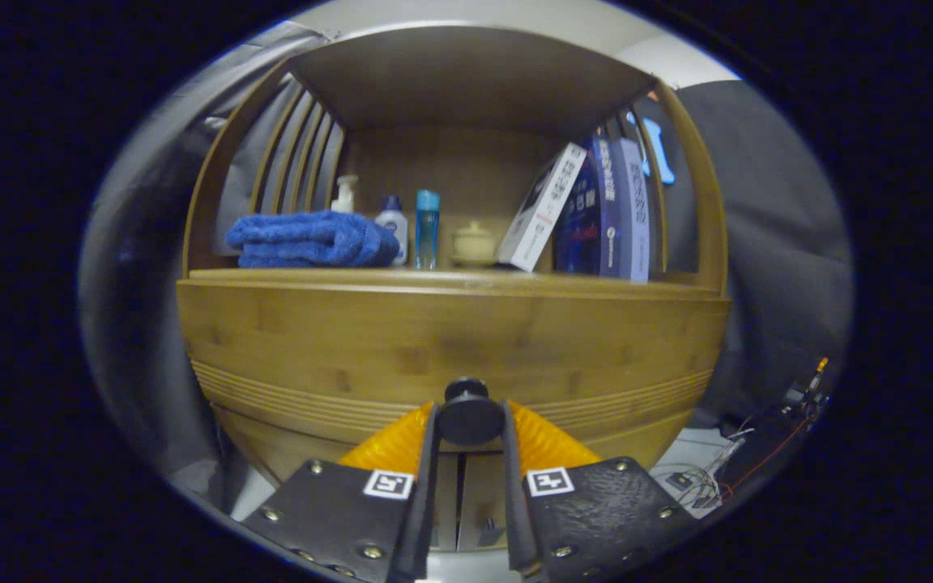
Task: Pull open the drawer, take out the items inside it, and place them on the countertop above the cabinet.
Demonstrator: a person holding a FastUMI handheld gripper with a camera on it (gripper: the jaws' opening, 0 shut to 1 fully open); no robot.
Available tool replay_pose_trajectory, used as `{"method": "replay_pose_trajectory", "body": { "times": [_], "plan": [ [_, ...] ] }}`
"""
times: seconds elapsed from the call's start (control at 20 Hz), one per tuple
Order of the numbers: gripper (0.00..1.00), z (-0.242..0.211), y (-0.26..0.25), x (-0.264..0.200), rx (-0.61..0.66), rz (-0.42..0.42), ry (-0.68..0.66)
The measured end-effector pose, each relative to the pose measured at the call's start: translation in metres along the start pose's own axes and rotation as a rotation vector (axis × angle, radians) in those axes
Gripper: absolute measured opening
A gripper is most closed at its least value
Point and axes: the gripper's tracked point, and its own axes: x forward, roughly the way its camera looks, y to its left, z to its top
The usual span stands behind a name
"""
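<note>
A bamboo cabinet fills the view, its closed drawer front (pixel 450 340) facing me with a black round knob (pixel 468 414) low in the middle. My gripper (pixel 470 421) holds that knob: both orange-backed fingers (pixel 402 441) press on its sides. Above the drawer runs the countertop (pixel 450 279), a shelf under a wooden roof. What lies inside the drawer is hidden.
On the countertop lie a folded blue towel (pixel 308 239), a white pump bottle (pixel 344 194), a small white bottle (pixel 392 227), a blue tube bottle (pixel 427 227), a lidded cream cup (pixel 474 243) and leaning books (pixel 596 210). Cables (pixel 758 453) lie low to the right.
</note>
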Motion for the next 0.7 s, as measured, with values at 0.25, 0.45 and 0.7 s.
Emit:
{"method": "replay_pose_trajectory", "body": {
  "times": [0.25, 0.45, 0.7],
  "plan": [
    [0.31, -0.004, -0.004, -0.022, 0.011, 0.027, -0.004],
    [0.31, -0.008, -0.010, -0.049, 0.024, 0.034, 0.003],
    [0.31, -0.012, -0.017, -0.093, -0.005, 0.024, 0.007]
  ]
}}
